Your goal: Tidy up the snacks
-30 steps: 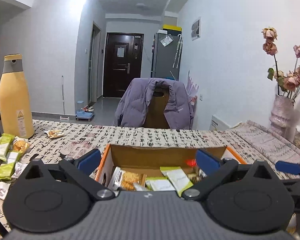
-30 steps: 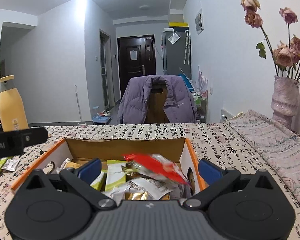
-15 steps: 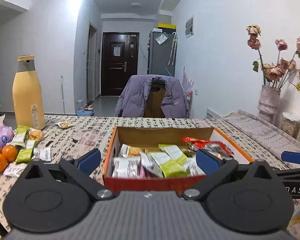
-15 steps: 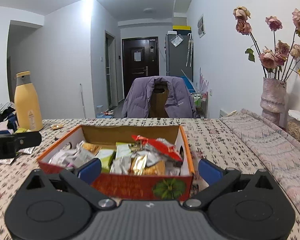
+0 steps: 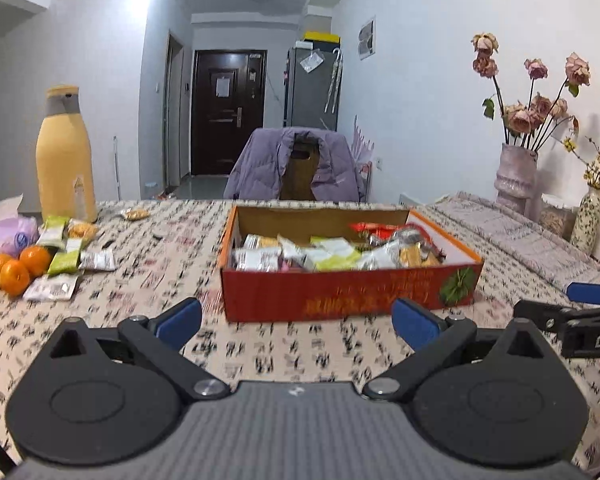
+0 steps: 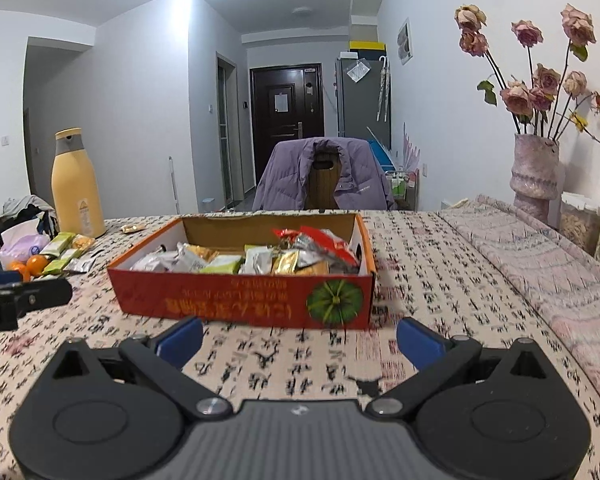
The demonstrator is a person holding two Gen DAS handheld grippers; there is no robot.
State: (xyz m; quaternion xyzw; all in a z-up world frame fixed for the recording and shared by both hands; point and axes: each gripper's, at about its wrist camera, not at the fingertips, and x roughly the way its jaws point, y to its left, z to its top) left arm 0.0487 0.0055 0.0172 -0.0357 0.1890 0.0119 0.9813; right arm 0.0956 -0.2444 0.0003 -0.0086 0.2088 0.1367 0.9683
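A table (image 5: 148, 280) covered by a cloth printed with black characters is seen in both views. A red cardboard box (image 5: 348, 296) is set near its middle, filled with wrapped snacks (image 5: 320, 254). A tall yellow bottle (image 5: 65, 156) is stood at the far left, and a vase of dried roses (image 6: 534, 172) at the far right. More snack packets (image 5: 66, 258) are scattered beside 3 oranges (image 5: 16, 270) to the left of the box. The left gripper (image 5: 296, 318) is held wide open with nothing between its fingers, just short of the box. The right gripper (image 6: 298, 340) is likewise spread wide and empty.
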